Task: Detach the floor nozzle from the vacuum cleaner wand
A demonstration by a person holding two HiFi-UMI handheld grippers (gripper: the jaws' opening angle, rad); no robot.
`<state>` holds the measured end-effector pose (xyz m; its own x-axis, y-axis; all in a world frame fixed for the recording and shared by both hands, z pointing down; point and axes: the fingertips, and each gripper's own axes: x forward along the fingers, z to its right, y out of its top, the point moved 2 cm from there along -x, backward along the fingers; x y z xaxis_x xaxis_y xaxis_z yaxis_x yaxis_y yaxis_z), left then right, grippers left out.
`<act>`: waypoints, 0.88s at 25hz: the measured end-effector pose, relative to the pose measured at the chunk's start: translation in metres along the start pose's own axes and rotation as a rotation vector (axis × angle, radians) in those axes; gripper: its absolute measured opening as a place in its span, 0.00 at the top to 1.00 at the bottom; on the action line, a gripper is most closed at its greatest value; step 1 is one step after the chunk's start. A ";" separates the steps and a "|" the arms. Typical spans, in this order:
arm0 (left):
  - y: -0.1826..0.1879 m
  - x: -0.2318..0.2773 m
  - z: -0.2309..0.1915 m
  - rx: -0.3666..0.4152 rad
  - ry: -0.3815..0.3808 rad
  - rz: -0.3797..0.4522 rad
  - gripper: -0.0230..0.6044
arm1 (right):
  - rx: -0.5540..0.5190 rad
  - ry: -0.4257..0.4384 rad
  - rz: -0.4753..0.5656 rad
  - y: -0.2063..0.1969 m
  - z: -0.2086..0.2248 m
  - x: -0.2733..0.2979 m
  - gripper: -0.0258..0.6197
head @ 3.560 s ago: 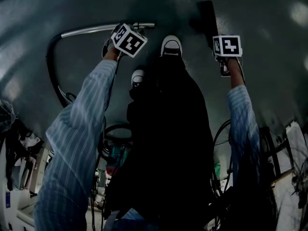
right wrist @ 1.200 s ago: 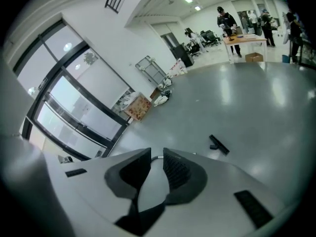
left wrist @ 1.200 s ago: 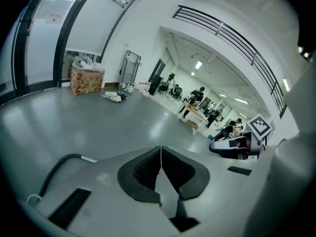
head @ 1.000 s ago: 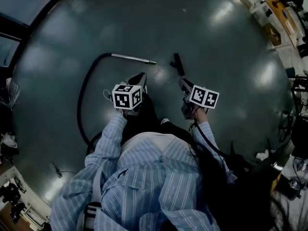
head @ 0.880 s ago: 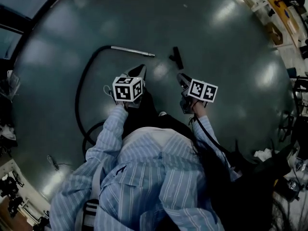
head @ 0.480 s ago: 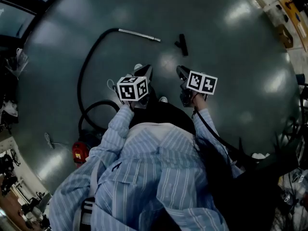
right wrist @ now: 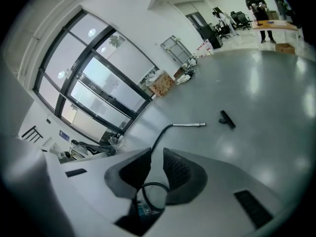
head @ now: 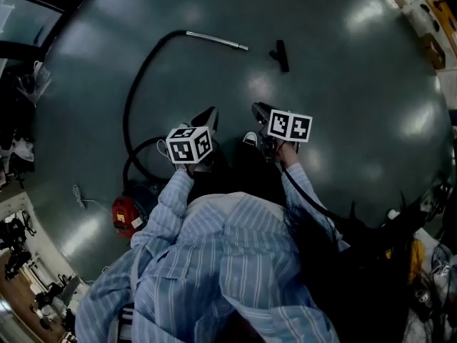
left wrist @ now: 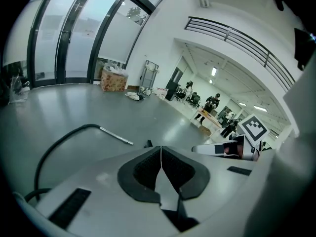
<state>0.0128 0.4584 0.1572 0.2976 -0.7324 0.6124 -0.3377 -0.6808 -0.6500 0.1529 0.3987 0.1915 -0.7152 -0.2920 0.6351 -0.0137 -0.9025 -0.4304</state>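
Observation:
The silver vacuum wand (head: 218,41) lies on the grey floor, joined to a curved black hose (head: 139,84). The small black floor nozzle (head: 280,54) lies apart from the wand's tip, a short gap between them. Both grippers are held in the air near the person's body, well back from those parts. My left gripper (head: 209,116) is shut with nothing in it; its pads (left wrist: 170,164) meet. My right gripper (head: 257,109) stands slightly open and empty. The wand (right wrist: 187,125) and nozzle (right wrist: 227,119) also show far ahead in the right gripper view.
The hose leads back to a red vacuum body (head: 127,215) at the lower left. A thin cable (head: 78,195) lies near it. Glass walls and a cardboard box (left wrist: 112,79) stand at the far side, with people at desks (left wrist: 212,105) in the distance.
The wand and nozzle have drifted toward the top of the head view as the person backed away. The red vacuum body came into sight. Neither gripper's jaws changed.

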 end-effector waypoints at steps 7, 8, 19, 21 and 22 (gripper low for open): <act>-0.035 -0.040 -0.024 0.022 0.013 -0.030 0.94 | -0.014 -0.012 -0.020 -0.044 -0.026 0.012 0.84; -0.038 -0.048 -0.026 0.022 0.003 -0.017 0.94 | -0.021 -0.014 -0.015 -0.051 -0.034 0.012 0.84; -0.085 -0.158 -0.065 -0.034 -0.096 0.068 0.94 | -0.053 -0.025 0.053 -0.167 -0.121 -0.007 0.84; -0.094 -0.167 -0.068 -0.033 -0.122 0.062 0.94 | -0.054 -0.041 0.066 -0.185 -0.129 -0.013 0.83; -0.098 -0.170 -0.067 -0.019 -0.136 0.054 0.94 | -0.053 -0.050 0.074 -0.193 -0.132 -0.017 0.84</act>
<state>-0.0647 0.6501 0.1469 0.3960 -0.7640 0.5095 -0.3733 -0.6408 -0.6708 0.0754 0.6193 0.1788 -0.6798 -0.3738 0.6309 0.0000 -0.8603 -0.5097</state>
